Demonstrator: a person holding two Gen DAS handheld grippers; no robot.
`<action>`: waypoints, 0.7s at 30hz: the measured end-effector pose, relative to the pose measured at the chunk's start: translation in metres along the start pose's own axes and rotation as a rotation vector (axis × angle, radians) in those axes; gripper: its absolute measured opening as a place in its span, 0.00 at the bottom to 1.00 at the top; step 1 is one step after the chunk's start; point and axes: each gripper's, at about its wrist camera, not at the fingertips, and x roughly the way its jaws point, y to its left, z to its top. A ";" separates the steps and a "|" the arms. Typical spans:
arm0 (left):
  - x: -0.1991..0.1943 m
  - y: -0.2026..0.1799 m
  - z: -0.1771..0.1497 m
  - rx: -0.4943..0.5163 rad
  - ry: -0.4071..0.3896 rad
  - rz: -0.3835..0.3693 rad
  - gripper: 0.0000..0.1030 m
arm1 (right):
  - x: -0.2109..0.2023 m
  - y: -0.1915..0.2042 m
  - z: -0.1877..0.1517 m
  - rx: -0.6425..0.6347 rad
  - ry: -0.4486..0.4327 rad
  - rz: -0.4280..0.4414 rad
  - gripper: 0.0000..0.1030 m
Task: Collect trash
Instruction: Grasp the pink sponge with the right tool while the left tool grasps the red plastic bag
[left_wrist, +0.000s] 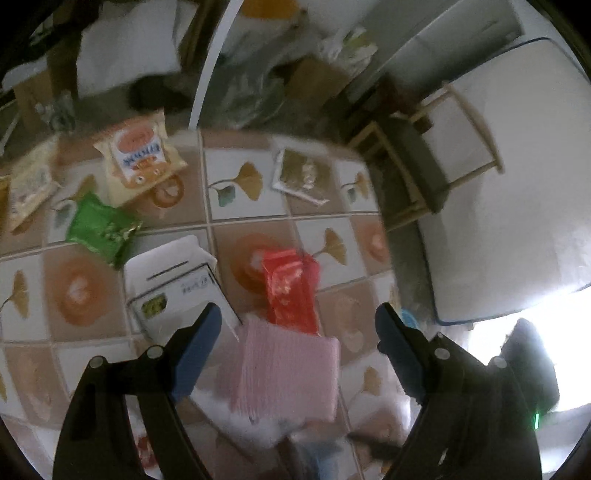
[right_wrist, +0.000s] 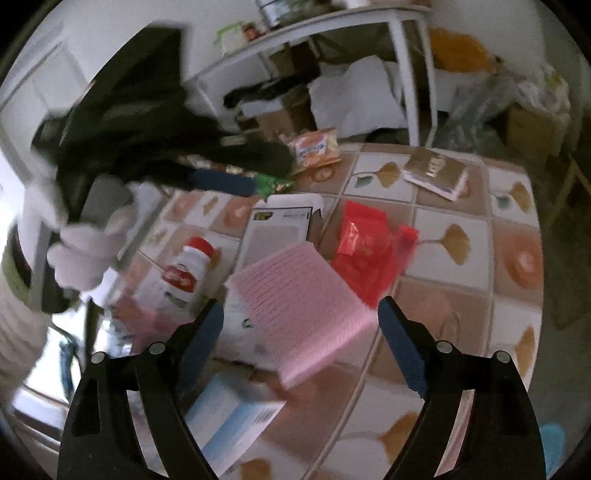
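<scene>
In the left wrist view, the left gripper (left_wrist: 297, 325) hangs with its jaws wide apart over a pink packet (left_wrist: 286, 373) and a red bag (left_wrist: 291, 290) on the patterned table (left_wrist: 251, 206), gripping nothing. In the right wrist view, the right gripper (right_wrist: 301, 321) is also spread and empty above the same pink packet, with a gloved hand (right_wrist: 86, 251) at the left.

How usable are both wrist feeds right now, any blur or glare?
Left wrist view: motion-smeared, pink pad soft, window glare blowing out the lower right. Right wrist view: gloved hand and bottle streaked, tablecloth sharper; fisheye bends edges in both.
</scene>
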 end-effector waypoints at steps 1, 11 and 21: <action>0.014 0.001 0.007 0.000 0.032 0.008 0.80 | 0.007 0.002 0.001 -0.029 0.007 -0.002 0.79; 0.083 0.003 0.034 -0.012 0.155 0.043 0.68 | 0.042 -0.007 0.006 -0.126 0.058 0.076 0.80; 0.107 0.003 0.040 -0.013 0.191 0.076 0.34 | 0.050 -0.005 0.003 -0.174 0.097 0.138 0.81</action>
